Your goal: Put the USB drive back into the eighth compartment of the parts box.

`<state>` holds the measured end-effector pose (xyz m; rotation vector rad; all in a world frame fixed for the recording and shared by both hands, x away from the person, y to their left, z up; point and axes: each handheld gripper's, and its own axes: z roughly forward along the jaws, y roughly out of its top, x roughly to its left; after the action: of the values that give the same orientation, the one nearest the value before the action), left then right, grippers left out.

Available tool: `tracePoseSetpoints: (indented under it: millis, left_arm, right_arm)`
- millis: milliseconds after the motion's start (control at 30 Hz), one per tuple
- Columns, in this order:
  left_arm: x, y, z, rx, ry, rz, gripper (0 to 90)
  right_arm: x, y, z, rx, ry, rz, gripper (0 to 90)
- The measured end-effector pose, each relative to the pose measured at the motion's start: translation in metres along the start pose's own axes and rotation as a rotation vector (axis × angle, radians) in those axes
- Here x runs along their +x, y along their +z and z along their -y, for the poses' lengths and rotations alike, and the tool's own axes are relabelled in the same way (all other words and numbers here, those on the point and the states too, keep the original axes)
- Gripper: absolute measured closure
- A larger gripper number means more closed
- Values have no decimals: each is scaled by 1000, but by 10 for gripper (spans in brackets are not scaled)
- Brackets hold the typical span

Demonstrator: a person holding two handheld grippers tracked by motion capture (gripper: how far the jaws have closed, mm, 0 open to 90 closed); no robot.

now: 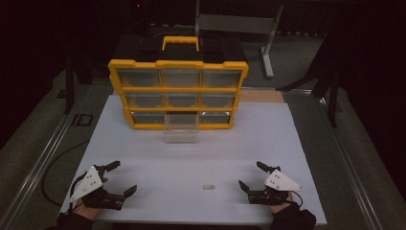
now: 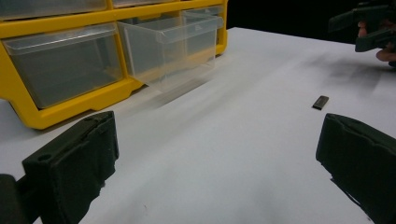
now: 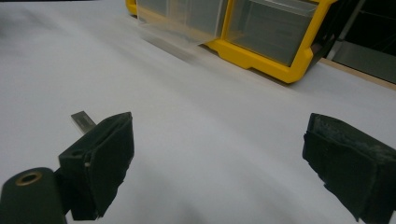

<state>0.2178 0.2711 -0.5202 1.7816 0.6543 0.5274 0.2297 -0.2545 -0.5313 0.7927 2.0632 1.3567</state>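
Note:
A yellow organiser (image 1: 178,91) with clear drawers stands at the back of the white table (image 1: 191,153). Its bottom middle drawer (image 1: 180,127) is pulled out toward me; the same drawer (image 2: 168,46) shows in the left gripper view. A small flat piece (image 1: 208,187) lies on the table near the front, closer to my right gripper (image 1: 253,175), which rests open with nothing between its fingers. My left gripper (image 1: 122,178) rests open at the front left, jaws wide and empty. In the gripper views the flat piece (image 2: 320,102) (image 3: 83,121) lies on the bare table ahead.
A metal rail runs along the table's left side, with a cable (image 1: 57,163) beside it. A metal stand (image 1: 268,38) rises behind the organiser in the dark. A wooden strip (image 1: 261,96) shows at the table's back right.

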Motion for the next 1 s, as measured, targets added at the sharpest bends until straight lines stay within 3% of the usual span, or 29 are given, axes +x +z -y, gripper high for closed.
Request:
tracePoseSetpoints:
  millis: [1000]
  left_arm:
    - [-1, 4, 0, 29, 15, 16, 5]
  right_arm:
    - [2, -2, 0, 8, -13, 7, 91]
